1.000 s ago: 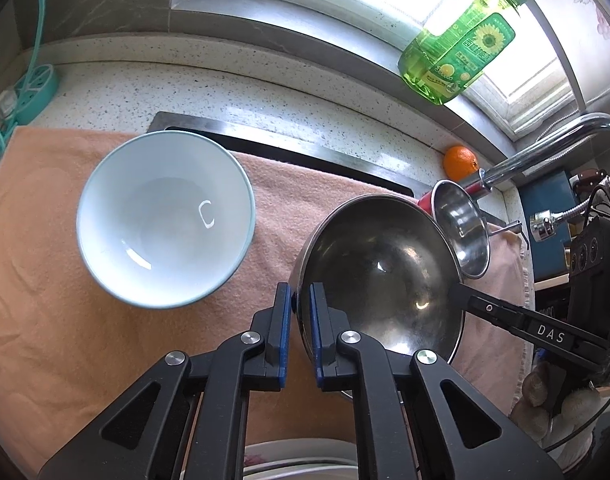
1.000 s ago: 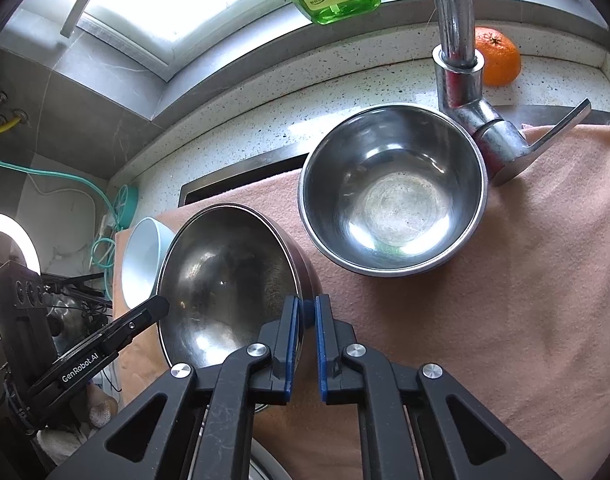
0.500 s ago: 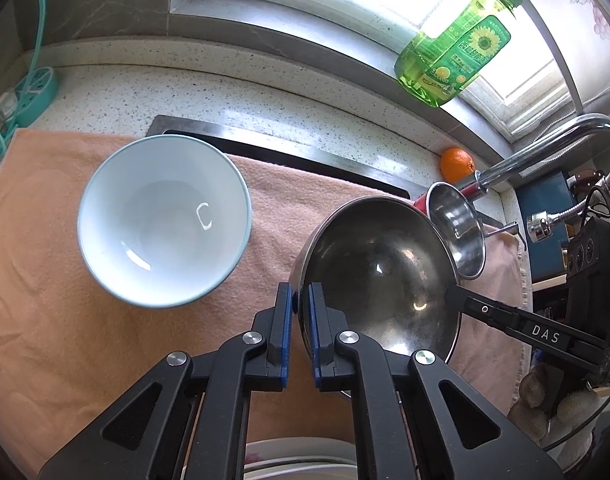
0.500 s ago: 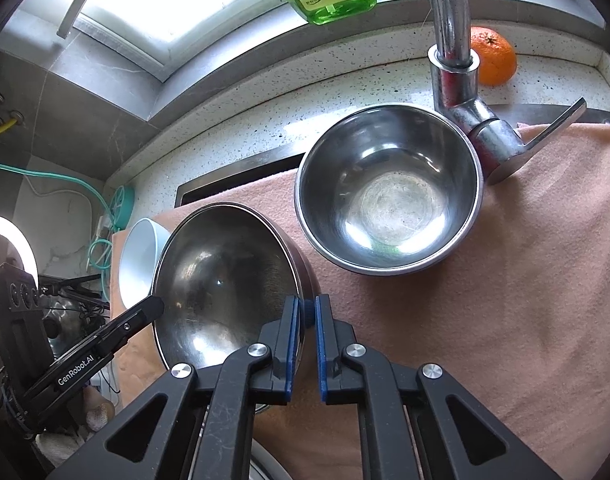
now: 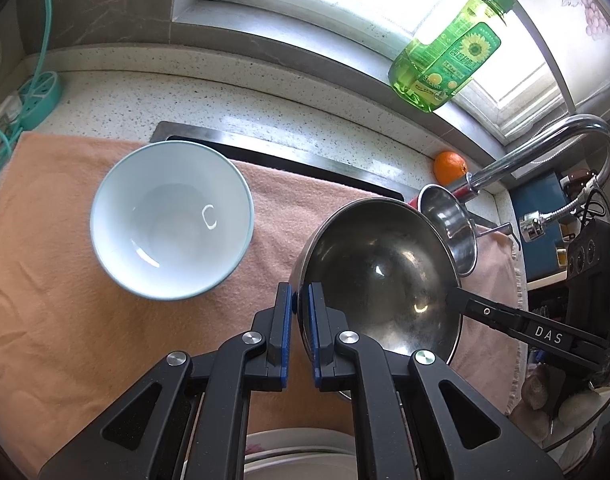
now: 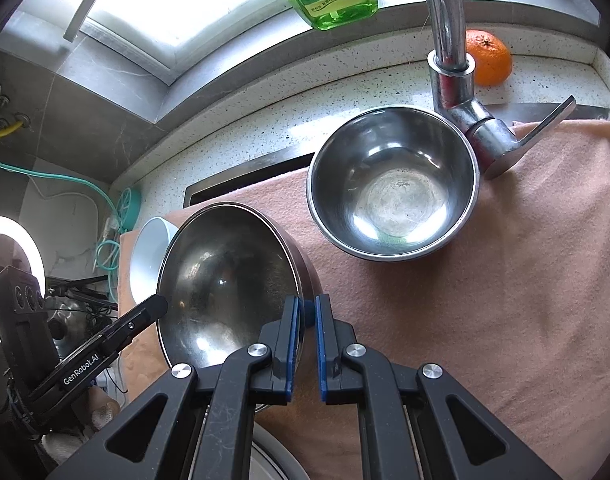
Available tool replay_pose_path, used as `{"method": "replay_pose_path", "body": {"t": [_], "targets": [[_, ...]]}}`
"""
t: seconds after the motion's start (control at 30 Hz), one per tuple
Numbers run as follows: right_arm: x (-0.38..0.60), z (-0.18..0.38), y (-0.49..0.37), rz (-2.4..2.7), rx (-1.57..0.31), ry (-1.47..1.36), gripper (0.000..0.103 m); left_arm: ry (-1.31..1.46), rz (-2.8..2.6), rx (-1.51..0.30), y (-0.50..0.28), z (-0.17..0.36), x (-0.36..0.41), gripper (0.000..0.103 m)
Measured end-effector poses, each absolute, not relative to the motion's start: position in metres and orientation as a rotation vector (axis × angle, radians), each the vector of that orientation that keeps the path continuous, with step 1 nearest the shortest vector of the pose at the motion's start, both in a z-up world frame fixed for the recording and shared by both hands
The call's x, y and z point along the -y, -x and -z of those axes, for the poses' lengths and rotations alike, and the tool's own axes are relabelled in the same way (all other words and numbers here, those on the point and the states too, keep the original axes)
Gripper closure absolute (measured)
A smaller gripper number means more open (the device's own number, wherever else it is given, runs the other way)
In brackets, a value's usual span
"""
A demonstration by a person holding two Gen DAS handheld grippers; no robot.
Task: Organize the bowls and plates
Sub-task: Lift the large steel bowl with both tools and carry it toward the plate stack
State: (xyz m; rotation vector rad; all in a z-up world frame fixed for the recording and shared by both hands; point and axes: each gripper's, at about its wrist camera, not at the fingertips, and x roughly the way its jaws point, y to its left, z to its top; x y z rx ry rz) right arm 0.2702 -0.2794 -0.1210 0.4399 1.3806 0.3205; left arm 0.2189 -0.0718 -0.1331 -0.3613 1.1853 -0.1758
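Two grippers share one load: the left gripper (image 5: 301, 300) is clenched on the near-left rim of the wide steel bowl (image 5: 381, 276), and the right gripper (image 6: 308, 314) is clenched on the opposite rim of the same bowl (image 6: 225, 284), so the bowl hangs between them, tilted, its open face turned up toward both cameras. It sits above the peach towel (image 5: 65, 320) spread over the sink area. Ahead of the right gripper and slightly to its right, well clear of the held bowl, a smaller, deeper steel bowl (image 6: 393, 184) rests upright on the towel just in front of the tap base (image 6: 465, 100). Ahead of the left gripper and to its left, a pale blue ceramic bowl (image 5: 171, 220) sits upright on the towel, apart from the held rim. A white plate edge (image 5: 297, 452) shows directly below the left gripper's fingers; how much of it lies there is hidden. Judgement: the step in hand is a two-handed carry of the wide bowl to a stacking spot. The relation that matters is that the deeper steel bowl lies forward of the right gripper, so that hand is nearer to it, while the ceramic bowl is nearer the left. The held bowl looks wider than either, so nesting it inside them seems unlikely; the hands must travel together or the rim may slip.
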Motion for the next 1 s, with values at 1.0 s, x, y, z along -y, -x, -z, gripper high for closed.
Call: {"method": "replay_pose_path", "body": {"t": [1.0], "targets": [[0.250,0.090,-0.242,-0.345,-1.340,-0.428,0.095,0.383,0.180,-1.143,-0.186,0.110,0.040,0.097]]}}
